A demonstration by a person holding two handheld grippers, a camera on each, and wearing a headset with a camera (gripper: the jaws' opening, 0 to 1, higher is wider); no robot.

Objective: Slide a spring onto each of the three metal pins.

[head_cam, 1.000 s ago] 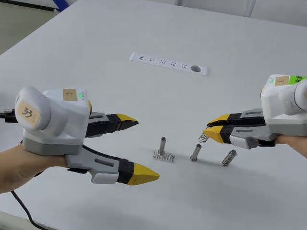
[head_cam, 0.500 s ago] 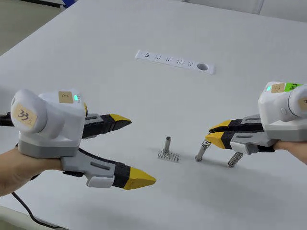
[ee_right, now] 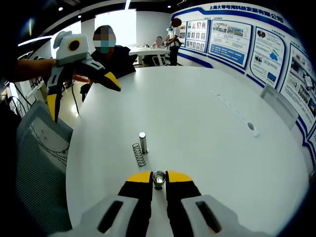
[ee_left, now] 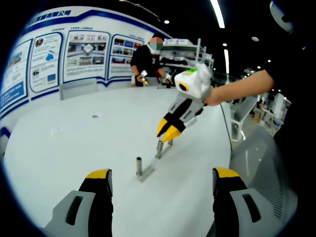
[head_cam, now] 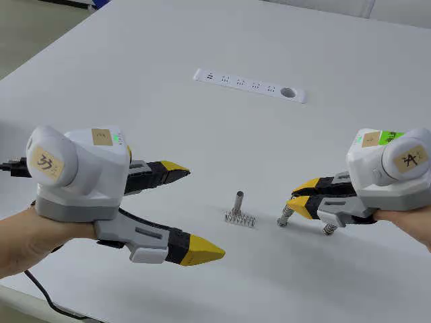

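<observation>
**The right tool [head_cam: 294,200] grips a spring [ee_right: 158,179] at the middle pin [head_cam: 285,217]**

Its jaws are closed almost fully on the spring, atop that leaning pin. The left tool [head_cam: 202,212] hovers wide open and empty. A loose spring [head_cam: 240,219] lies on the desk [head_cam: 202,121], touching the upright bare pin [head_cam: 237,202].

Bare table [head_cam: 135,87] all round — pin [head_cam: 237,202] and loose spring [head_cam: 240,219] stand midway.
</observation>
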